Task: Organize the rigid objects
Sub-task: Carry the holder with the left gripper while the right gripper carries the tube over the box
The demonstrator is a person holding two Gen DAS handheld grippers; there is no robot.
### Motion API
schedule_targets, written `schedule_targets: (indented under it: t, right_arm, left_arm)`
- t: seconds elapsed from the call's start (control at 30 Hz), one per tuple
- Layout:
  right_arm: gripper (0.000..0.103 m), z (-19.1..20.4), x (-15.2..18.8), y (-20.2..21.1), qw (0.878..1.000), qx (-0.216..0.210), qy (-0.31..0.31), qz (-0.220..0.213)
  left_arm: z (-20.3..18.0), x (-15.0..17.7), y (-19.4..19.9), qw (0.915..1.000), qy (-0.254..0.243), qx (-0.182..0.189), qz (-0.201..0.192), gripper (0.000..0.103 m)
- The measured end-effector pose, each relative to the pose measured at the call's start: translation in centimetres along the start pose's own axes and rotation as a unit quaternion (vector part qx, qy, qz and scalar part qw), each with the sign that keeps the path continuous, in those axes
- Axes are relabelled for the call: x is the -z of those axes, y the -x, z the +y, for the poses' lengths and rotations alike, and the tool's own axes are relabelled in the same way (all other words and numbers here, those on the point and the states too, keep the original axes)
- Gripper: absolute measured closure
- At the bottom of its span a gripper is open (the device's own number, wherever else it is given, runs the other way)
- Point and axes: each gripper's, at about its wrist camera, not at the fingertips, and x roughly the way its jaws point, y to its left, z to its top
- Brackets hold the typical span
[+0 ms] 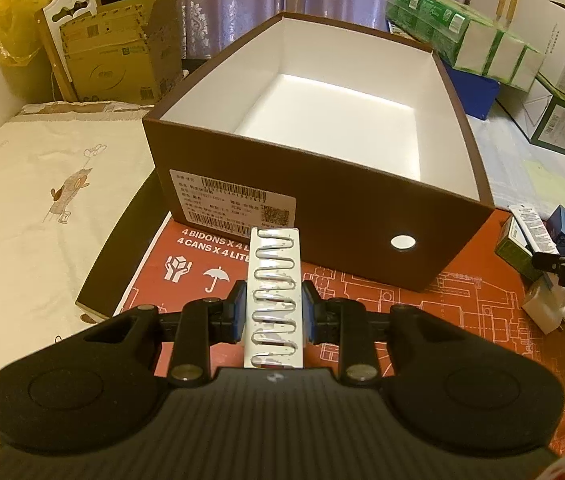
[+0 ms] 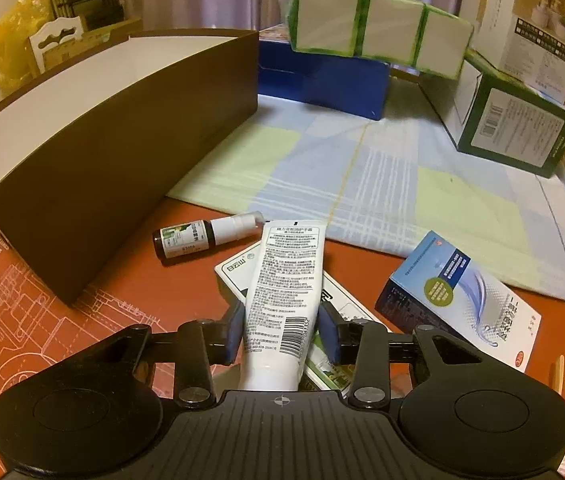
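The left tongs [image 1: 273, 312] are clenched on a white strip [image 1: 274, 296] with a silvery wavy coil pressed into it; the blue pads touch both of its long edges, and the strip sticks out forward, its far end in front of the label on the near wall of the brown box [image 1: 322, 216]. That box stands open, white inside with nothing in it, on a red printed cardboard sheet [image 1: 422, 320] that lies on a bed.

The right tongs [image 2: 280, 330] have a white tube [image 2: 282, 284] between them. The left pad presses on the tube's side; the right pad sits right at its other edge, though whether it presses cannot be told. The tube lies lengthwise along the tongs, resting on a flat white-and-green carton [image 2: 238, 272]. Just beyond it lies a small brown spray bottle [image 2: 198, 238] on its side, near the wall of the brown box. To the right sits a blue-and-white carton [image 2: 454, 296], tilted, apart from the tube. Behind these a checked cloth [image 2: 362, 176] covers the bed, with a blue box [image 2: 330, 84] and green packs [image 2: 378, 28] further back.
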Motion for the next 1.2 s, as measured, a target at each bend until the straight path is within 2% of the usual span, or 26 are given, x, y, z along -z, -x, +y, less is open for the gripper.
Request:
schedule_targets:
  t: [0.3,0.53,0.73,0.97,1.2]
  right_arm:
    - [0.067,0.2,-1.1,3.1,0.999,-0.014,-0.023,-0.025]
    - [0.067,2.4,-3.9,7.0,0.996,-0.062,-0.03,-0.063]
    - [0.067,5.9,-7.4,8.7,0.989,-0.112,-0.03,-0.089]
    - [0.067,10.4,-11.0,7.3,0.984,-0.149,-0.036,-0.096]
    - [0.067,13.3,-13.0,3.9,0.985,-0.144,-0.042,-0.083]
  left_arm:
    - [0.8,-1.4,2.7,0.9998,-0.007,0.005,-0.019,0.079]
    - [1.6,-4.7,5.1,0.9983,-0.013,0.021,-0.052,0.079]
    - [1.7,-8.4,5.5,0.9953,-0.027,0.044,-0.083,0.079]
    - [1.1,-12.0,3.3,0.9928,-0.045,0.072,-0.084,0.079]
    - [1.4,-14.2,-0.5,0.9918,-0.062,0.091,-0.063,0.079]
